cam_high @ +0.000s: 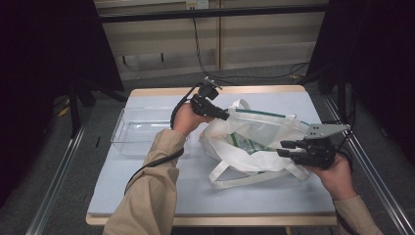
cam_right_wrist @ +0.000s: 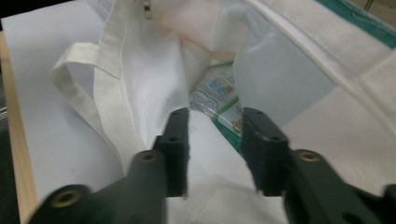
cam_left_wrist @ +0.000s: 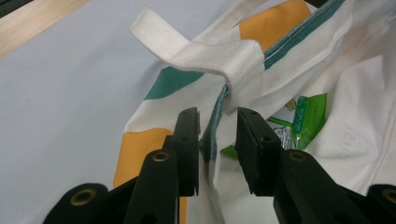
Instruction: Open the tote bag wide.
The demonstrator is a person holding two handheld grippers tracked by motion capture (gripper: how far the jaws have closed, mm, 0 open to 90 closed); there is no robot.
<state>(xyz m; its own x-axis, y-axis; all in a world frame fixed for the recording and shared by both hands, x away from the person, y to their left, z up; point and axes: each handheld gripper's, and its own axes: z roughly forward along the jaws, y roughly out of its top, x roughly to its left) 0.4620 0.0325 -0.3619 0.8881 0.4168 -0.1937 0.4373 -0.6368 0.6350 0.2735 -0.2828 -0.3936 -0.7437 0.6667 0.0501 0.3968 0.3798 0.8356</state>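
The white tote bag (cam_high: pixel 254 142) lies on the table (cam_high: pixel 147 191). The left hand-held gripper (cam_left_wrist: pixel 217 135) straddles its green-trimmed rim, jaws apart; the right hand-held gripper (cam_right_wrist: pixel 215 135), jaws spread, straddles the near rim.

left tongs (cam_high: pixel 226 115): jaws part-open, aimed right | right tongs (cam_high: pixel 282 148): jaws part-open, aimed left | both forearms raised
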